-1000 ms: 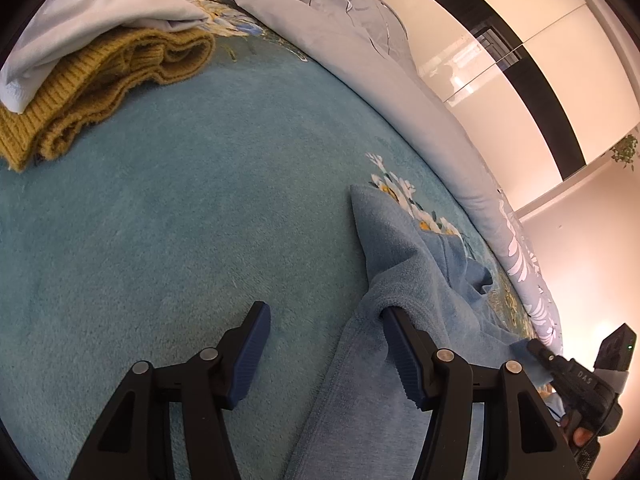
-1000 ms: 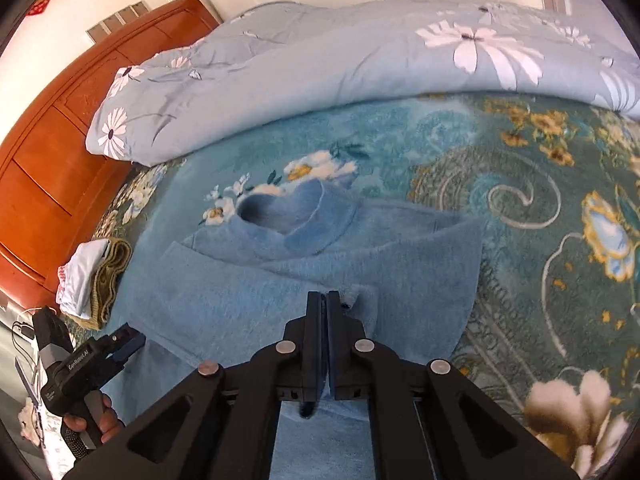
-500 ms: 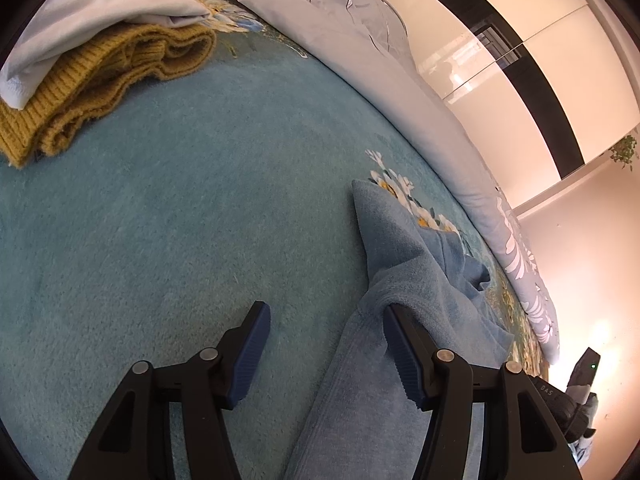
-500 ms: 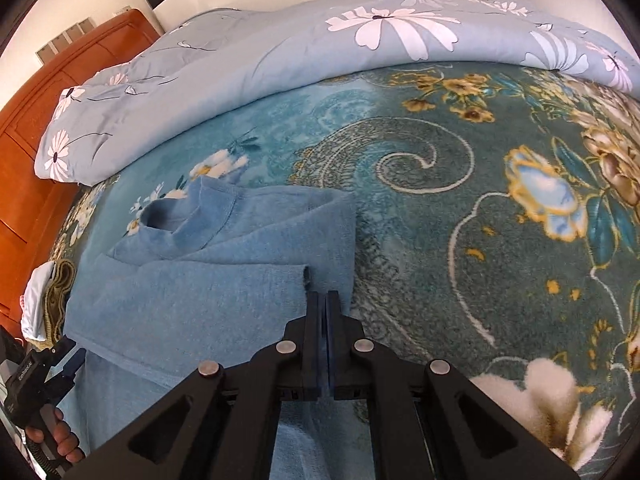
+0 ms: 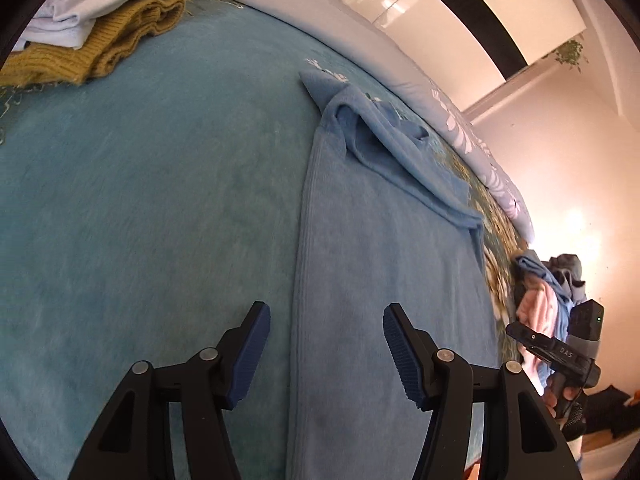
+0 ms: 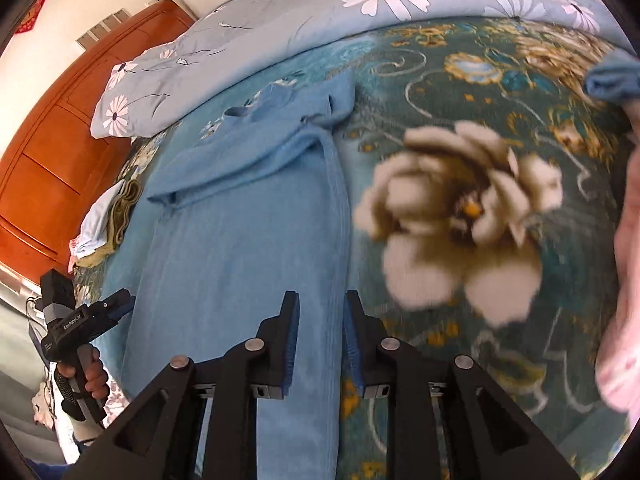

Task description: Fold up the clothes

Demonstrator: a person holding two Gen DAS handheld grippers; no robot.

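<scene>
Opening right gripper (image 6: 320, 334), sweater (image 6: 240, 240) released.

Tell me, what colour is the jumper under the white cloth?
Mustard yellow jumper, clearest in the left wrist view.

Left gripper (image 5: 324, 354) angled down, jaws wide apart, empty. Right gripper (image 6: 321, 334) angled down, jaws opening, gripping nothing.

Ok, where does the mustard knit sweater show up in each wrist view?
Left wrist: mustard knit sweater top left, under white clothes.
Right wrist: small at left edge, below the wooden headboard.
Shared landmark: blue sweater lying beside it.
</scene>
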